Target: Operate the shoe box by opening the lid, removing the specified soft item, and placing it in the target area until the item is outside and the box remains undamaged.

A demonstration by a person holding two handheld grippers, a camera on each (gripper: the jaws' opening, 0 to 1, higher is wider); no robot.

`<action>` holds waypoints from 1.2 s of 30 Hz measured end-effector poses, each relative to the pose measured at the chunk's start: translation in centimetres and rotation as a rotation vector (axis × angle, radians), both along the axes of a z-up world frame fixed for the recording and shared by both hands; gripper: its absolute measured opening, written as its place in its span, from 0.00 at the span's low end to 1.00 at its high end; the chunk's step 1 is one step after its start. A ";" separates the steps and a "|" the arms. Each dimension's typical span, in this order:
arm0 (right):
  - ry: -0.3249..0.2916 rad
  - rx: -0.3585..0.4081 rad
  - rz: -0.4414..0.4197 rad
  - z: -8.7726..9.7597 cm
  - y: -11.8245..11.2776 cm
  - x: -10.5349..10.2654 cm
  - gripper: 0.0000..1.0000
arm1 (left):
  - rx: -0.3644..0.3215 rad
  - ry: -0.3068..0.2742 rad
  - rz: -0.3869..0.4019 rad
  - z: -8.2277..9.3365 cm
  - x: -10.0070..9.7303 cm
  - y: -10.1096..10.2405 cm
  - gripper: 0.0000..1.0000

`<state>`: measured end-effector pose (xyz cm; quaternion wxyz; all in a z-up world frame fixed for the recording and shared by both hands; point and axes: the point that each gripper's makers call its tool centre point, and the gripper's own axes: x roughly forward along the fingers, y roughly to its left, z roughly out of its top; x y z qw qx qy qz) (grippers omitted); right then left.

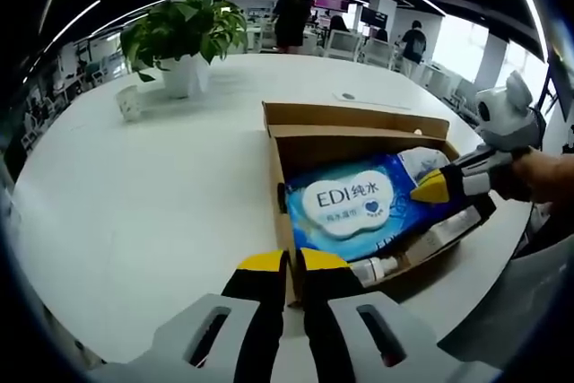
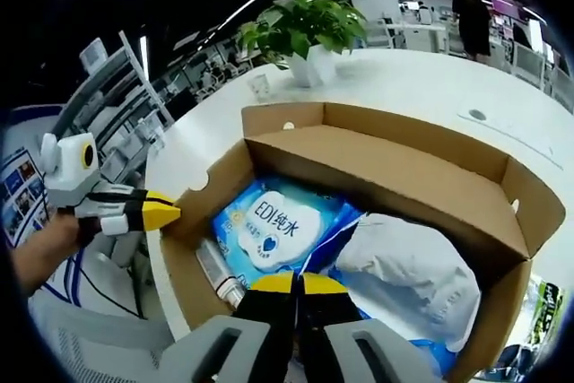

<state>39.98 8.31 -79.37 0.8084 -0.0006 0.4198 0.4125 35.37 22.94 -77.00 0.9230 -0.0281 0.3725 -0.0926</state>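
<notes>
The brown cardboard shoe box stands open on the white table, its lid folded back. Inside lies a soft blue wet-wipes pack with a white label. My left gripper is shut at the box's near side wall, and the wall's edge runs in between the jaws. My right gripper reaches into the box and is shut on the edge of the blue pack.
A white soft bag, a small bottle and a white tube also lie in the box. A potted plant and a small cup stand farther back on the table.
</notes>
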 end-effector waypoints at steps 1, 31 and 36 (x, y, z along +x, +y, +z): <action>-0.001 0.004 0.000 0.1 0.0 -0.1 0.00 | 0.000 0.000 -0.001 0.0 0.0 0.0 0.03; -0.098 0.048 -0.036 3.3 -1.8 0.5 0.00 | 0.010 -0.003 -0.020 1.0 0.3 0.0 0.03; -0.112 0.051 -0.051 3.7 -2.6 0.5 0.00 | 0.013 -0.022 -0.031 1.8 0.9 -0.2 0.03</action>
